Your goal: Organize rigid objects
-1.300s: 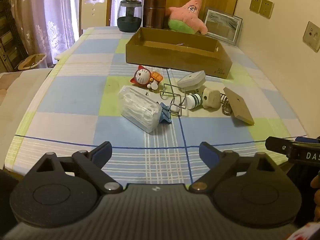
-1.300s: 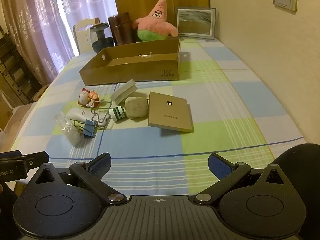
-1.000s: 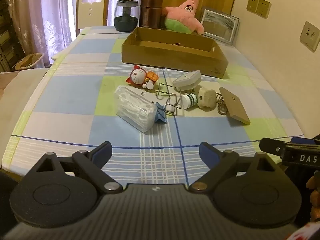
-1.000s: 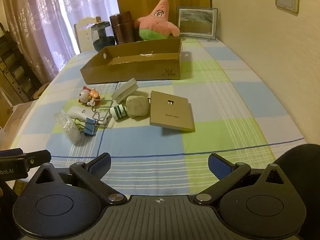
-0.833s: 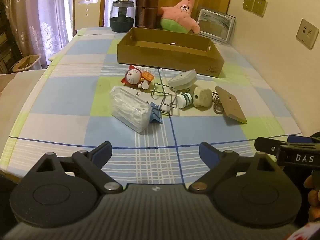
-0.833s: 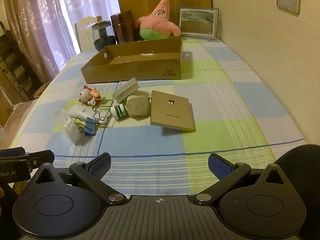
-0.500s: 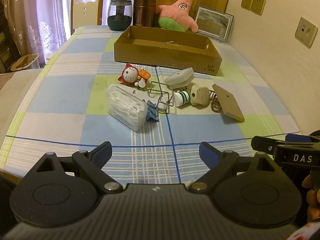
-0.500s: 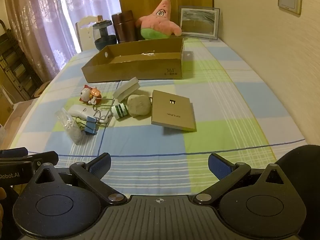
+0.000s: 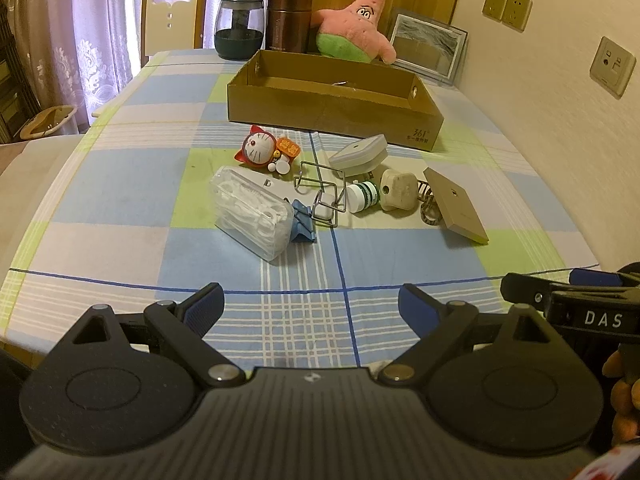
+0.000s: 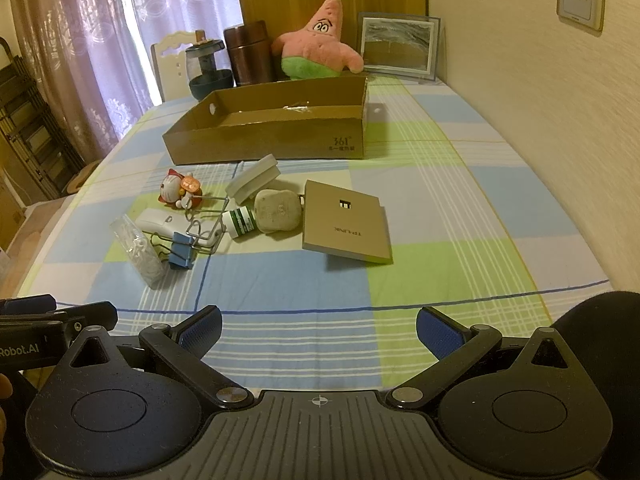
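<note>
I held my left gripper [image 9: 312, 304] and right gripper [image 10: 318, 328] low over the near edge of the checked tablecloth [image 9: 120, 184], both jaws spread wide with nothing between them, probably lining up a first pick. The clutter sat well ahead of both: a clear plastic bag of white bits [image 9: 252, 216] nearest my left, a blue binder clip [image 9: 303, 226] touching it, wire clips [image 9: 320, 192], a green-white bottle [image 9: 362, 197], a Doraemon figure [image 9: 258, 150], a beige plug [image 9: 396, 196]. The tan flat box [image 10: 346, 222], ahead of my right, read "TP-LINK". The open cardboard box [image 10: 272, 140] beyond, likely the target bin, was marked "361°". Gripper bodies read "DAS" and "Robot.AI".
</note>
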`<state>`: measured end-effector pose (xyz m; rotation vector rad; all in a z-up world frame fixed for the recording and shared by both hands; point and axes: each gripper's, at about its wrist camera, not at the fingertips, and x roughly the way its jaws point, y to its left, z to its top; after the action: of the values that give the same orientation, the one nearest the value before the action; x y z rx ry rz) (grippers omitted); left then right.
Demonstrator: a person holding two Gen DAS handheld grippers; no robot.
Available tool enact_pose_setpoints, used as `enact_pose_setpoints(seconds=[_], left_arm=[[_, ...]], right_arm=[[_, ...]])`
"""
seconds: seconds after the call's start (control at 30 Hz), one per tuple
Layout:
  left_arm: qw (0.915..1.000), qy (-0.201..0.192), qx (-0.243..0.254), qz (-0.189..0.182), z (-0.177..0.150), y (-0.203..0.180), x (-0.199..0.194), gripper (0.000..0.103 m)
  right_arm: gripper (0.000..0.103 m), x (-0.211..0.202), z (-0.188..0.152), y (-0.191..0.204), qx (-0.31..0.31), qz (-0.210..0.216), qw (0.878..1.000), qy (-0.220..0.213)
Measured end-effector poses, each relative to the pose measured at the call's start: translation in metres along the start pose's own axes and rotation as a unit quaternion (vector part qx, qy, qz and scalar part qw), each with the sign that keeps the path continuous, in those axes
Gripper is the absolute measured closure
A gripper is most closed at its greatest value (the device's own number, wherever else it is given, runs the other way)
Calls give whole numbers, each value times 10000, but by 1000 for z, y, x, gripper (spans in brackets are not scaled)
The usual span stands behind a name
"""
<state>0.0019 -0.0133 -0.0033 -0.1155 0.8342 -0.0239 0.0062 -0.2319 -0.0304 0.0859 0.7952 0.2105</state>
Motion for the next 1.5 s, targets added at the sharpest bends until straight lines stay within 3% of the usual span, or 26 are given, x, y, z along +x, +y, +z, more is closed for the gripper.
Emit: enact_pose_setpoints(seconds=[1.17,1.33,1.5], left_arm=[[10000,19,-30,-81,2,-1,1,11],[9998,-38,93,-177,11,6,5,11],[9975,-81,615,-328,26,17,17,11]], right_arm=[[2,0,3,-4,11,31,10000,-49],[2,7,10,-6,62,170,9998,-45],[2,17,19,-1,-43,307,9995,-114]])
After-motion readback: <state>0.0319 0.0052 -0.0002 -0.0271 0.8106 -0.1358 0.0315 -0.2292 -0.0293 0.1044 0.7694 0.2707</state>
